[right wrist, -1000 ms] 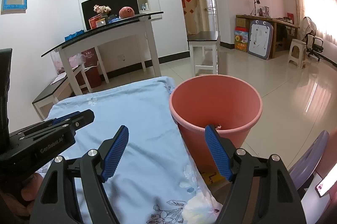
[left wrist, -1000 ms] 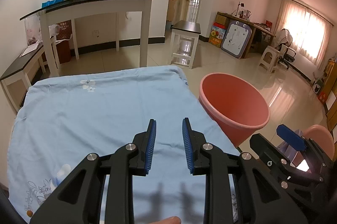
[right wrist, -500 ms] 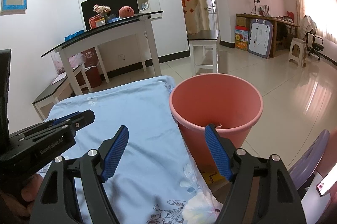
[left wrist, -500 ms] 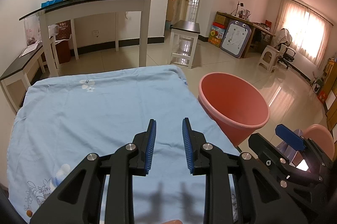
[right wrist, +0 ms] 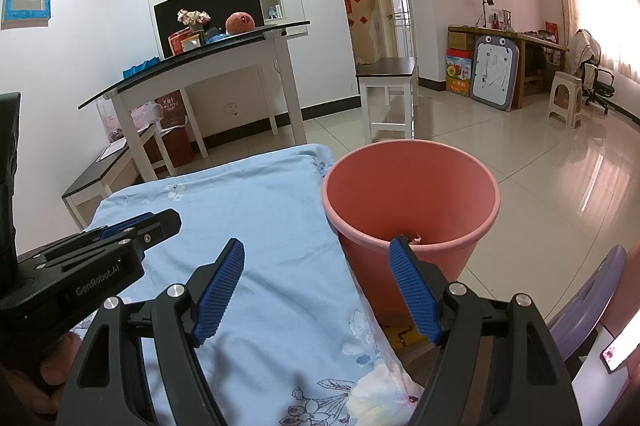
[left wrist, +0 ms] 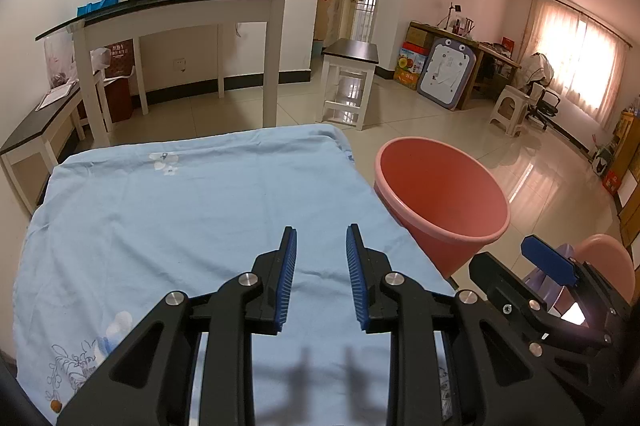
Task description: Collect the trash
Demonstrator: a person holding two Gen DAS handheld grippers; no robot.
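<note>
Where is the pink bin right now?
The pink bin stands on the tiled floor against the right edge of the blue-sheeted table, ahead of the right gripper in both wrist views.

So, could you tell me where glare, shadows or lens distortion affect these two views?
Left wrist view: curtained window blown out, gripper shadows on the blue cloth, glossy floor glare. Right wrist view: console table bowed by the fisheye, dark corners.

Blue cloth (left wrist: 180, 218) surface bare, free passage across it. Pink bin (right wrist: 412, 194) stands just beside its right edge, mouth unobstructed; small scrap inside, probably paper. Left gripper (right wrist: 132, 238) crowds the cloth's left side.
</note>
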